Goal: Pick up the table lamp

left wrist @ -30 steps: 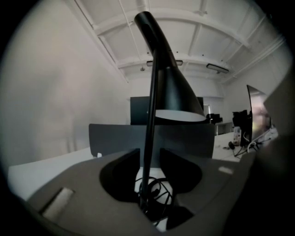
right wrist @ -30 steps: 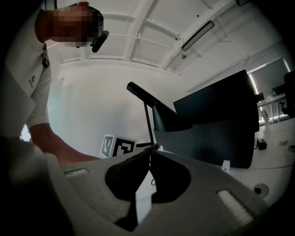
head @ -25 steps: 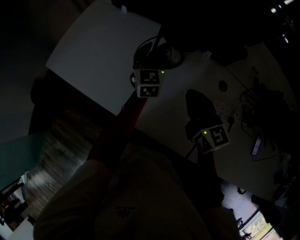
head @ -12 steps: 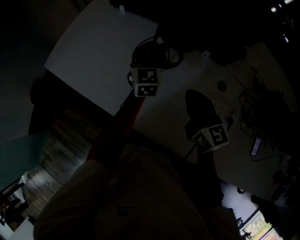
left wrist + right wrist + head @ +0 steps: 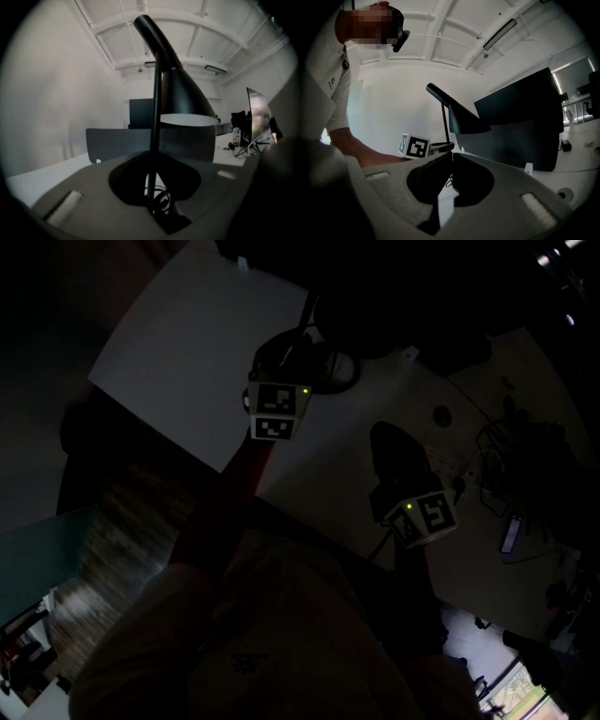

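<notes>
The black table lamp (image 5: 180, 93) stands on the white table (image 5: 187, 343), with its cone shade close ahead in the left gripper view. Its thin stem (image 5: 155, 117) runs down between the jaws of my left gripper (image 5: 154, 157), which are shut on it. In the dark head view the left gripper (image 5: 289, 357) sits at the lamp's base (image 5: 323, 362), where a cord is coiled. My right gripper (image 5: 389, 432) hovers over the table to the right, apart from the lamp (image 5: 461, 119). Its tips (image 5: 451, 157) meet with nothing between them.
A dark monitor (image 5: 520, 126) stands behind the lamp. Cables and small gear (image 5: 511, 456) lie at the table's right side. A grey chair back (image 5: 117, 143) shows beyond the table. The left gripper's marker cube (image 5: 415, 146) and a person's arm fill the left of the right gripper view.
In the head view the left gripper's marker cube has shifted a little to the left beside the lamp base. The right gripper has kept still.
</notes>
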Tool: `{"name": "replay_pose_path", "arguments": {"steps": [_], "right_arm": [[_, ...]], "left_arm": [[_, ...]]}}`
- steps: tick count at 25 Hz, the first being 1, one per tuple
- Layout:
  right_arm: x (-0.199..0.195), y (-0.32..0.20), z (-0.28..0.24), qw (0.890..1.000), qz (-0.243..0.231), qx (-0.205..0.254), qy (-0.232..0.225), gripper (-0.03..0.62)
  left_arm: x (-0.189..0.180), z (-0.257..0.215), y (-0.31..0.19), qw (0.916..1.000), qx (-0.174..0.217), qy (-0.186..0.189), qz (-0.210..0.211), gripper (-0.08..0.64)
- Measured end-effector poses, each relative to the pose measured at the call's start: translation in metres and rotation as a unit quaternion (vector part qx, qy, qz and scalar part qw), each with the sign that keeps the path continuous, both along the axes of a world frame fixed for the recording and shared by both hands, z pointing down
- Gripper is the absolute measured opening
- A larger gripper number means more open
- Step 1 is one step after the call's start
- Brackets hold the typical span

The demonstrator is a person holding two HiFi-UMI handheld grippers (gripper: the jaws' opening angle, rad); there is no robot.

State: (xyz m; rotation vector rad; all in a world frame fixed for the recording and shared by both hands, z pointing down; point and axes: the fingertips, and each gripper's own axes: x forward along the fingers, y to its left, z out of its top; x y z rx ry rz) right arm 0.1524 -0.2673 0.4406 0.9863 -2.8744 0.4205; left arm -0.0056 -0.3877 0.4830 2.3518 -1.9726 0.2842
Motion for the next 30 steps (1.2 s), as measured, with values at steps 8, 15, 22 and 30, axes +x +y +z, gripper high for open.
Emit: {"name": "replay_pose_path", "arguments": {"steps": [8, 15, 22, 30], "right_arm": [[-0.003, 0.000, -0.001, 1.000, 0.007, 0.006, 0.001, 0.002], [-0.017, 0.001, -0.016, 1.000, 0.019, 0.010, 0.008, 0.003], [-0.033, 0.013, -0.043, 0.999, 0.016, 0.043, 0.001, 0.003], [-0.048, 0.036, -0.082, 0.997, 0.025, 0.072, -0.013, 0.003]], "left_arm": [[-0.009, -0.003, 0.016, 0.9994, -0.010, 0.012, 0.032, 0.051], [-0.015, -0.031, 0.034, 0.9978, 0.008, 0.004, 0.066, 0.052], [-0.030, -0.078, 0.054, 0.9940, 0.039, 0.014, 0.102, 0.054], [-0.054, -0.126, 0.073, 0.9901, 0.048, 0.029, 0.128, 0.054]]}}
